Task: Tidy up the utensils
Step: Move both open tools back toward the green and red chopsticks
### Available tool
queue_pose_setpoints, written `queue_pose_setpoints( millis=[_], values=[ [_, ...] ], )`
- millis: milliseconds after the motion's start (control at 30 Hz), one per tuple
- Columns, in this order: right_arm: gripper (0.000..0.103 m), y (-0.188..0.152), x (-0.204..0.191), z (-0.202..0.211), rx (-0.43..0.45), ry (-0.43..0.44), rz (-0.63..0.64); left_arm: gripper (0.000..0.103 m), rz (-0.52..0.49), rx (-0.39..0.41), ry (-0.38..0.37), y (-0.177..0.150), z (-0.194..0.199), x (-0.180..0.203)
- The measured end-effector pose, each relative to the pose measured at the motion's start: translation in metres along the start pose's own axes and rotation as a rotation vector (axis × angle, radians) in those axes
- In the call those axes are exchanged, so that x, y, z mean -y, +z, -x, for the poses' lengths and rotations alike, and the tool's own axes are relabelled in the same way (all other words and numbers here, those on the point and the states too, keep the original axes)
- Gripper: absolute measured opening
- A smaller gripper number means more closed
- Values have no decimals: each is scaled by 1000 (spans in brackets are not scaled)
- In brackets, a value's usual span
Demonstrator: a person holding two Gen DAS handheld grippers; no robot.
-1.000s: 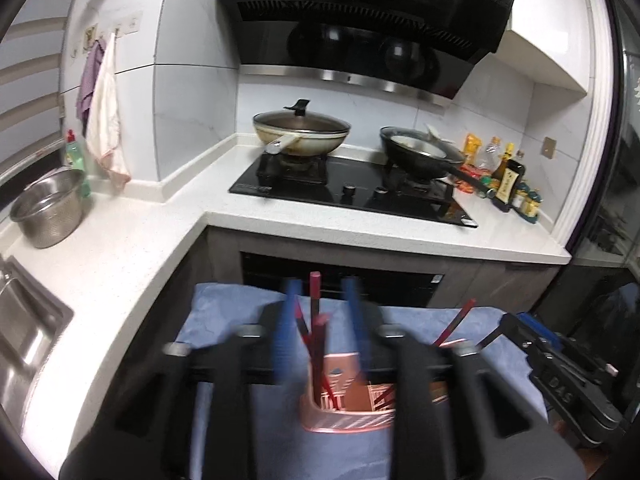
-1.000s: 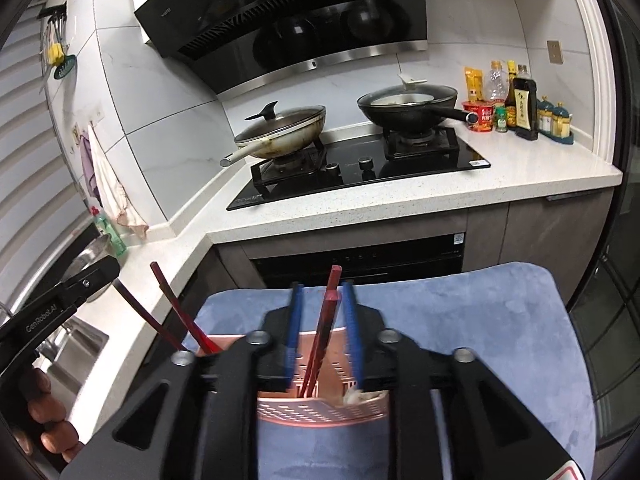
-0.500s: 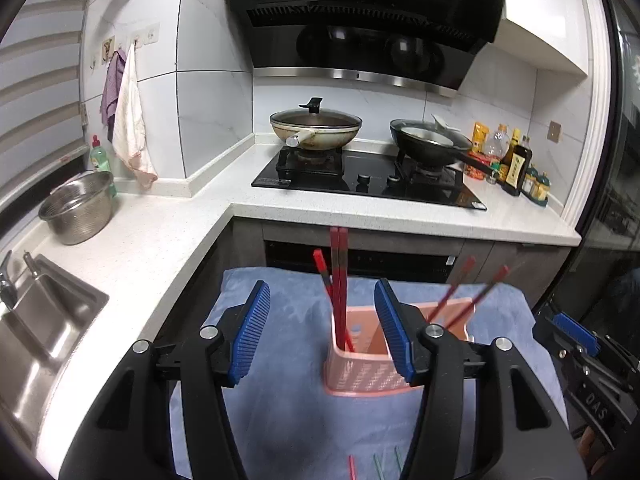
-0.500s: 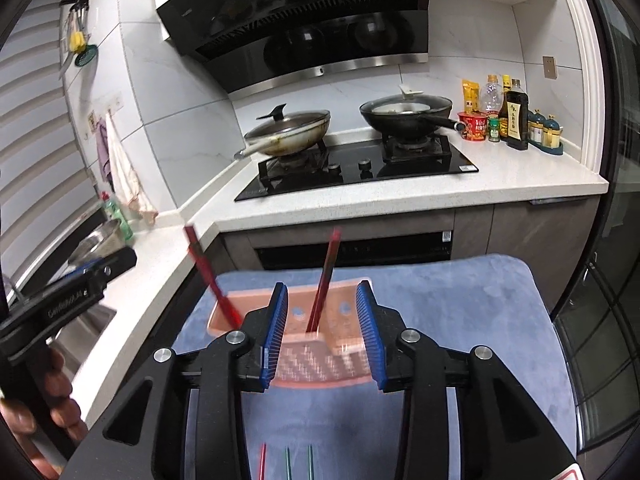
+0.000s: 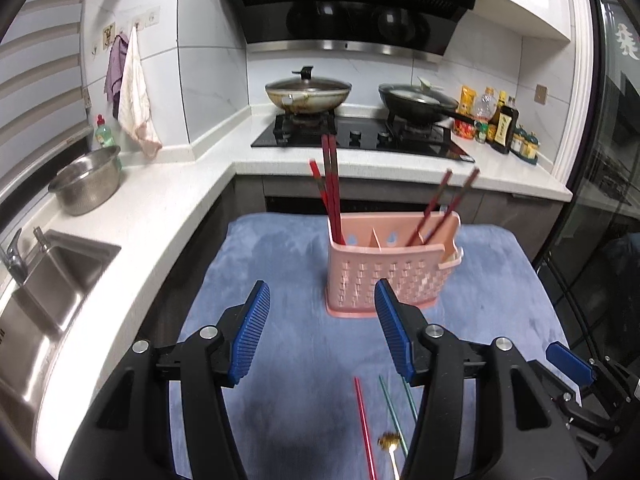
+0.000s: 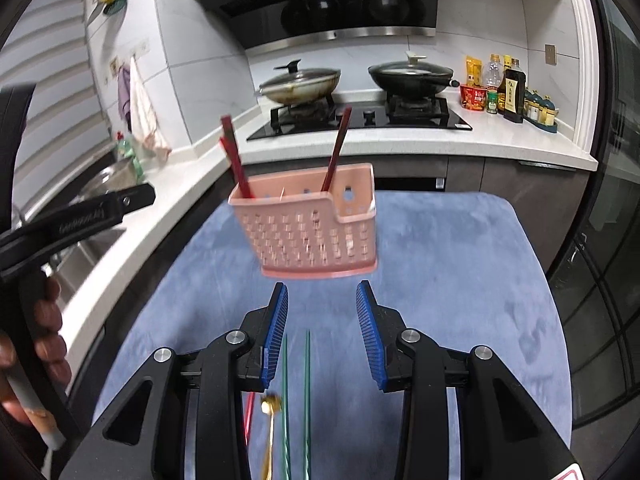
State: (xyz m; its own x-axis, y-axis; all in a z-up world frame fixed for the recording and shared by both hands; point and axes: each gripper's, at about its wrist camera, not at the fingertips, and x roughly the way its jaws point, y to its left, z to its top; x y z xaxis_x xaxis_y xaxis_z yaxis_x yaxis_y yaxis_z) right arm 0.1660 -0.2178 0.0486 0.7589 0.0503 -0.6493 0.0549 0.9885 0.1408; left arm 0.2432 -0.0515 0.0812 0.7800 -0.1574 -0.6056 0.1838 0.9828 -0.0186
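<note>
My right claw [image 6: 322, 334] is hanging with its jaws apart and nothing between them, and I am looking down past the pads at two green sticks [image 6: 307, 392] lying on the blue mat [image 6: 460, 272]. They are running lengthwise along my line of sight, directly below the gap and slightly toward the left pad, so their long axis is lying across the closing direction, which I judge suits a pinch. Just left of them a gold spoon [image 6: 269, 432] is lying the same way, and a red stick [image 6: 250, 416] is peeking out beyond my left finger.

My left claw [image 5: 322, 332] is also gaping and holding nothing. From there the red stick [image 5: 364, 424], the green sticks [image 5: 394, 416] and the spoon [image 5: 390, 448] are sitting below and toward its right finger, so I judge my right claw the nearer one for the greens.

Ahead of both claws the pink caddy [image 6: 308, 228] is standing upright on the mat. Dark red chopsticks are leaning in its left end [image 6: 236, 160] and toward its right [image 6: 338, 148]; the middle slot is looking empty.
</note>
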Motion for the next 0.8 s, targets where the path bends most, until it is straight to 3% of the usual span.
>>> queue_pose_setpoints(
  millis=[600, 800],
  values=[
    [35, -125, -18, 1, -197, -36, 74, 52, 9, -190, 19, -122, 2, -10],
    [35, -152, -20, -4, -247, -32, 67, 52, 9, -248, 18, -160, 4, -11]
  ],
)
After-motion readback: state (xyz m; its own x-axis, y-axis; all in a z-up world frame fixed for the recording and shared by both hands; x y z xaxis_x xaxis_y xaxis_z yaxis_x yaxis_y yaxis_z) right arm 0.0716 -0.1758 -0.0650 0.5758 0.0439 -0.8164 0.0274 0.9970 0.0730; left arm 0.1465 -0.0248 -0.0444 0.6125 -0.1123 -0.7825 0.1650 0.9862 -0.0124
